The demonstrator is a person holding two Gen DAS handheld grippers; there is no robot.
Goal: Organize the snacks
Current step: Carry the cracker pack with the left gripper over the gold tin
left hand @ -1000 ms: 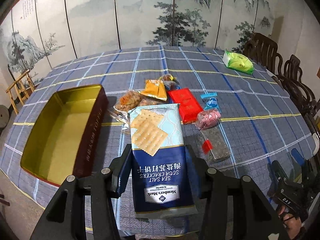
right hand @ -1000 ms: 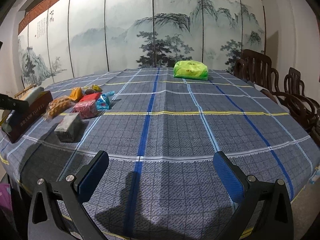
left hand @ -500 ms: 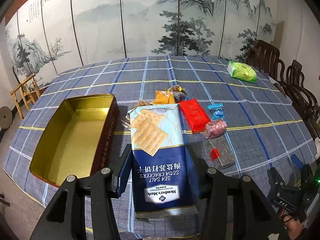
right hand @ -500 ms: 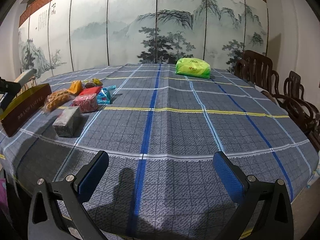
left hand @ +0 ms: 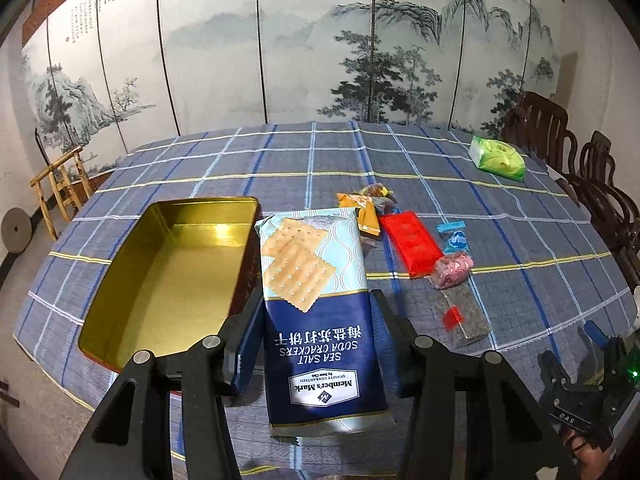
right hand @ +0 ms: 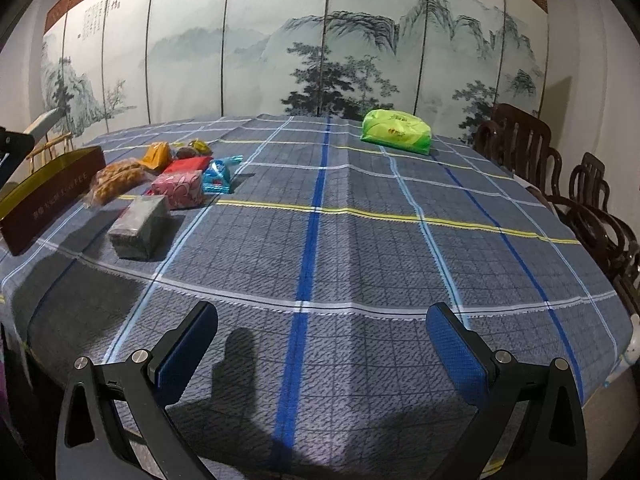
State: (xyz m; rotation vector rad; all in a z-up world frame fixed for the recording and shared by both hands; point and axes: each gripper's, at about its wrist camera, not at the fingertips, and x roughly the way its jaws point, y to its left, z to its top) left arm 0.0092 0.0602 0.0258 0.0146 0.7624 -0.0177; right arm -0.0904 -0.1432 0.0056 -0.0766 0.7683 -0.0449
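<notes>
My left gripper (left hand: 316, 316) is shut on a blue pack of sea salt soda crackers (left hand: 316, 296), held above the checked tablecloth beside the open gold tin (left hand: 168, 276). Right of the pack lie a red packet (left hand: 412, 242), a pink snack (left hand: 452, 270), a grey bar (left hand: 464, 316), a blue candy (left hand: 454, 238) and orange wrappers (left hand: 362, 210). In the right wrist view my right gripper (right hand: 320, 344) stands open over bare cloth near the table's front edge, with nothing between its fingers. The tin's brown side (right hand: 48, 196) and the snack pile (right hand: 160, 184) show at its far left.
A green tissue pack (left hand: 498, 158) (right hand: 396, 132) lies at the table's far right. Dark wooden chairs (right hand: 560, 184) line the right side. A painted folding screen stands behind the table. A small wooden stand (left hand: 60, 184) sits on the floor at left.
The left gripper with the cracker pack has drifted left and a little up, so the gold tin now lies closer beside the pack. The right gripper has rolled slightly but stayed in place.
</notes>
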